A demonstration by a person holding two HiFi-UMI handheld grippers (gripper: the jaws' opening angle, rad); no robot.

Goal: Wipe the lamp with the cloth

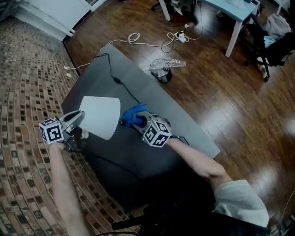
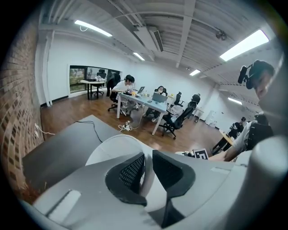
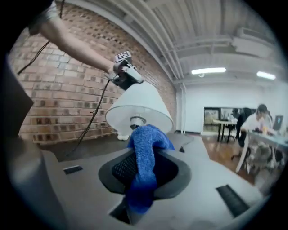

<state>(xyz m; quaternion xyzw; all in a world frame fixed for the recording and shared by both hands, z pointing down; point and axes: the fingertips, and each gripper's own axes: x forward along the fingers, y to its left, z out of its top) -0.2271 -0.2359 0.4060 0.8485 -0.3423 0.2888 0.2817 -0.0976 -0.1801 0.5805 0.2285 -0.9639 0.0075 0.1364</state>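
The lamp's white shade (image 1: 102,116) stands on the grey table (image 1: 152,92) near the brick wall. My left gripper (image 1: 80,116) is at the shade's left side; in the left gripper view its jaws (image 2: 147,173) are shut on the shade's thin rim (image 2: 112,146). My right gripper (image 1: 138,119) is just right of the shade and shut on a blue cloth (image 1: 132,113). The cloth (image 3: 144,152) sticks up between the right gripper's (image 3: 146,168) pads, close below the shade (image 3: 141,108), whose socket shows from underneath. The left gripper (image 3: 127,76) grips the shade's narrow top.
The lamp's black cable (image 1: 120,83) runs across the table to its far corner. A bin lined with clear plastic (image 1: 161,70) stands on the wooden floor beside the table. Beyond lie a power strip with cords (image 1: 180,37) and a light-blue desk (image 1: 235,11). People sit at desks far off.
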